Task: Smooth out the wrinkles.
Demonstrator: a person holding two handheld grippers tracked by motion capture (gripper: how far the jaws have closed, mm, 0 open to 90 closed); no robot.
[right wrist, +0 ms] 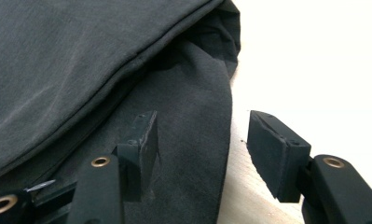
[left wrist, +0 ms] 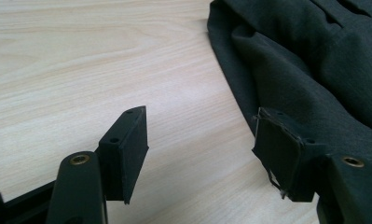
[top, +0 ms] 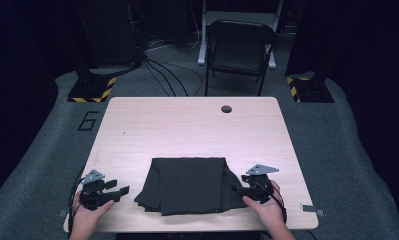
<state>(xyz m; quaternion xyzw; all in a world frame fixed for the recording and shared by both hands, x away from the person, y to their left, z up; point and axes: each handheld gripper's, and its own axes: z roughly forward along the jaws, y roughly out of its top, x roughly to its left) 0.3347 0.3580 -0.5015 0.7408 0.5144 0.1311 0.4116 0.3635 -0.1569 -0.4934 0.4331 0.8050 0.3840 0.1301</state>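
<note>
Left gripper (top: 118,191) low over the table (top: 187,125) near its front edge, jaws spread apart with nothing between them; in the left gripper view only bare wood lies in the gap, and the right-hand pad (left wrist: 277,149) sits just at the cloth's edge, touching or barely short of it, cannot tell which. Left hand (top: 87,212) wraps the body of the tool from behind. Right gripper (top: 239,190) likewise low, jaws wide apart, not clamped on anything; in the right gripper view the left-hand pad (right wrist: 146,140) stands over the cloth and the other pad (right wrist: 272,149) over bare table, so the cloth's edge runs through the gap. Right hand (top: 267,207) holds that tool from behind. Dark folded cloth (top: 189,185) lies flat between the two grippers, just ahead of the left one's tips and under the right one's tips; a seam and a loose fold show close in front of the right gripper. Farther ahead of both tools, open tabletop with a round hole (top: 226,109) near its far edge. Beyond the table, a dark folding chair (top: 239,50) on grey floor, cables trailing beside it.
</note>
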